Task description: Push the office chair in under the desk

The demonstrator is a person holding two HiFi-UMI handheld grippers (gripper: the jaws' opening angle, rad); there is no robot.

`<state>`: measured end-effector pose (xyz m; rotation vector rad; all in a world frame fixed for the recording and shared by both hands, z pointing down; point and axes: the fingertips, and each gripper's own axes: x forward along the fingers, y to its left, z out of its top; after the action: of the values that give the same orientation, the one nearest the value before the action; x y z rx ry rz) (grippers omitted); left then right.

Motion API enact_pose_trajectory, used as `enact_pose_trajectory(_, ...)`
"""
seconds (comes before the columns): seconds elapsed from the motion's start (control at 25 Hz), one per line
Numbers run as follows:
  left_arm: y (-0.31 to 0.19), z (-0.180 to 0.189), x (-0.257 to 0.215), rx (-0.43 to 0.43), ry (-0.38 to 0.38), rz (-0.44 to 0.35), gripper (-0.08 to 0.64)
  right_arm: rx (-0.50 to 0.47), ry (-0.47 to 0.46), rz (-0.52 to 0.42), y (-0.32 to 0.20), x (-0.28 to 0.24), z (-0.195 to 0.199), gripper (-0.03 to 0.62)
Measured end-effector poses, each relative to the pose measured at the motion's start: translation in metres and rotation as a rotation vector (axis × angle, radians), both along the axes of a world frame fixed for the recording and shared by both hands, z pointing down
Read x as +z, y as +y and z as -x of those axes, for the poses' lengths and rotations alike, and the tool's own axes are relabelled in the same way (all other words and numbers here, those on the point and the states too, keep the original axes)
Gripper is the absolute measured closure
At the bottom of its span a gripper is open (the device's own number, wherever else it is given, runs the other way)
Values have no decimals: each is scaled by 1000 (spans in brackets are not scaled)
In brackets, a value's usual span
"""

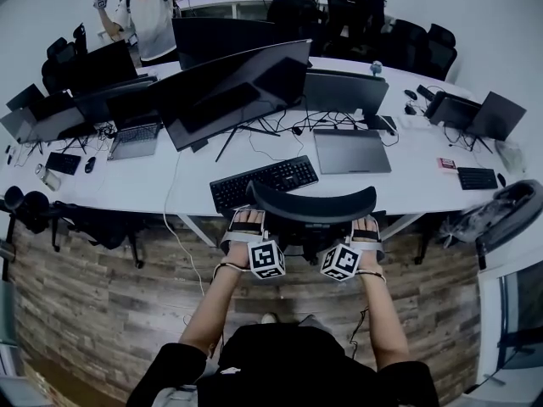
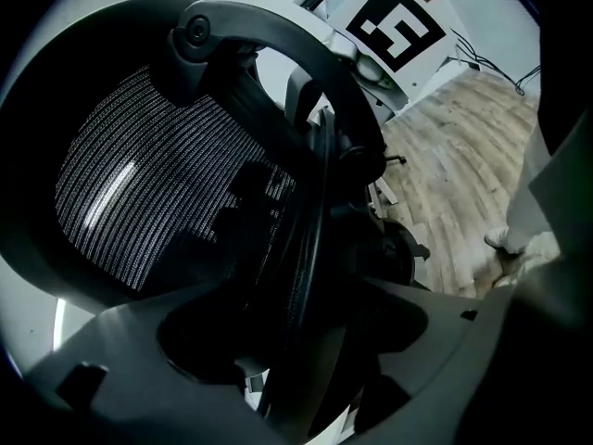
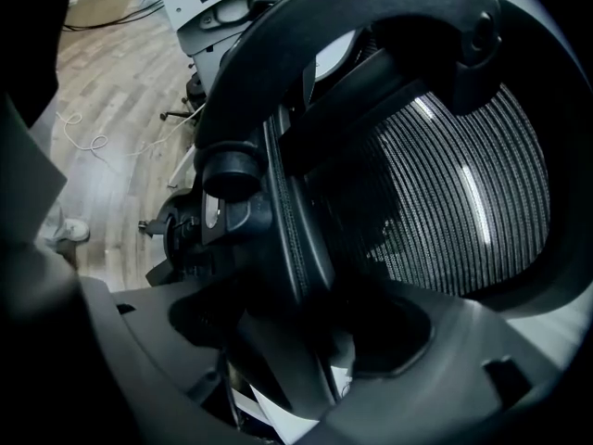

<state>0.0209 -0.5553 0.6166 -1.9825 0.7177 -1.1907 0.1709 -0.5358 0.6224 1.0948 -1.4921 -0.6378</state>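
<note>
Honestly, the left tongs [image 2: 295, 341] and right tongs [image 3: 296, 336] are each clamped on the backrest rim of the office chair [image 1: 310, 203], which sits right at the tabletop [image 1: 407, 172] edge. An uneven shove could probably swivel it off line, or the tongs could slip off the rim.

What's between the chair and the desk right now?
Nothing visible. The left gripper and right gripper clamp the office chair by its back rim, which sits at the desk edge. Under the desk is hidden.
</note>
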Motion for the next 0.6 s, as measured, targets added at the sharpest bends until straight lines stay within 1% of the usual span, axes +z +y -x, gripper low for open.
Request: enact_pose_trajectory(0.6,-4,-4,0,-73,-11,7,190,-69,-34,-19,-2,-3,-1,264)
